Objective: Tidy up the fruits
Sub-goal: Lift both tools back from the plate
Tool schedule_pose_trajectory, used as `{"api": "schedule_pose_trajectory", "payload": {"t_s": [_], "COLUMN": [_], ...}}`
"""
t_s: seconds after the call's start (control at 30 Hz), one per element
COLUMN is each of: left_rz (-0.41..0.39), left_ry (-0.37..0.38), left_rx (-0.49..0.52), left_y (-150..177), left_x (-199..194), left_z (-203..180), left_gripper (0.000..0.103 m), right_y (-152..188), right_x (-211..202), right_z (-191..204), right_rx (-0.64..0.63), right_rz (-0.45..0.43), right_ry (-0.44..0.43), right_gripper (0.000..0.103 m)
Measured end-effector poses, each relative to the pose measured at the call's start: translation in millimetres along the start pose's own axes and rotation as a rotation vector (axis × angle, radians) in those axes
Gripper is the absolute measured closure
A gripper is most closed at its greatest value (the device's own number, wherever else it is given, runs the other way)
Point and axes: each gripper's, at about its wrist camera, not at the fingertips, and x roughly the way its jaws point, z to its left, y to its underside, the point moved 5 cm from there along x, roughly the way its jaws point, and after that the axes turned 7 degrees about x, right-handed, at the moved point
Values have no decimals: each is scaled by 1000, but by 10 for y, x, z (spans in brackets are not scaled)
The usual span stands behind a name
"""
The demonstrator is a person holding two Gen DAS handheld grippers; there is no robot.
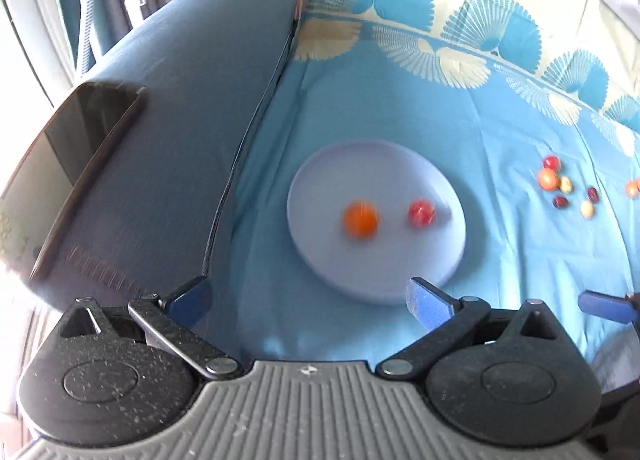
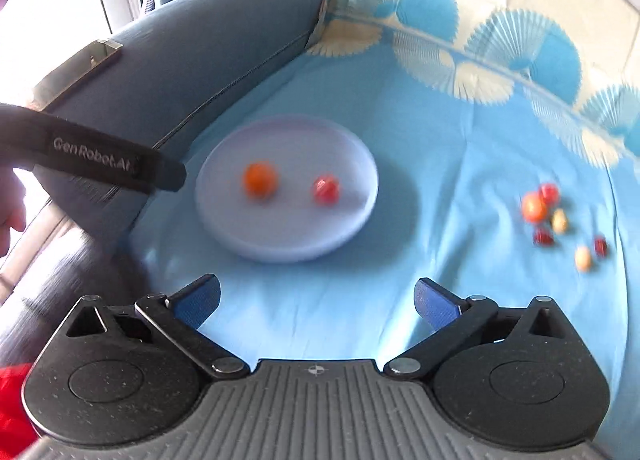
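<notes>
My left gripper (image 1: 308,302) stands with its blue-padded jaws spread wide and nothing between them; it hangs above the near rim of a pale lilac plate (image 1: 320,252). My right gripper (image 2: 316,302) is likewise released, jaws wide apart and empty, over bare cloth just short of the same plate. The plate rests on a light blue bedsheet (image 1: 500,252) printed with a band of blue and cream fan shapes along its far side. Two round fruits lie on the plate, apart from each other: an orange one (image 1: 361,219) near the centre and a red one (image 1: 421,212) to its right, closer to the rim. Both appear softened by motion blur. Well to the right of the plate, directly on the sheet, sits a loose cluster of small fruits (image 1: 560,188): red, orange, dark red and pale yellow pieces, some touching, some slightly apart; their exact kinds I cannot tell. To the left of the plate a grey-blue upholstered armrest (image 1: 180,120) borders the sheet, and a dark-screened phone (image 1: 76,164) lies on top of it. In the right wrist view, the black body of my left gripper crosses in from the left edge, over the armrest beside the plate.
</notes>
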Motion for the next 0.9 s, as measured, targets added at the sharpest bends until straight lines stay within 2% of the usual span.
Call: {"api": "schedule_pose_trajectory", "payload": {"t_s": [0.07, 0.17, 0.27, 0.43, 0.67, 0.8, 0.9], "left_rz": [-10, -29, -41, -94, -121, -153, -147], "left_ry": [-29, -58, -39, -47, -35, -62, -68], "left_rx": [-2, 15, 35, 72, 93, 114, 116], "left_y": [108, 198, 288, 407, 440, 447, 466], "left_x": [-168, -407, -578, -861, -1060, -1179, -1190], "left_z": [2, -80, -186, -348, -524, -573, -590], "left_gripper": [0, 0, 0, 0, 0, 0, 0], "right_y": [146, 263, 274, 348, 334, 331, 373], "right_x": [-201, -480, -681, -978, -1249, -1314, -1331], "right_z": [68, 197, 238, 216, 82, 78, 106], "right_rx": [11, -33, -51, -38, 1, -4, -7], "right_rz": [-10, -90, -173, -246, -293, -325, -334], "right_ry": [-9, 3, 14, 26, 24, 16, 10], "right_gripper": [1, 1, 1, 1, 1, 1, 1]}}
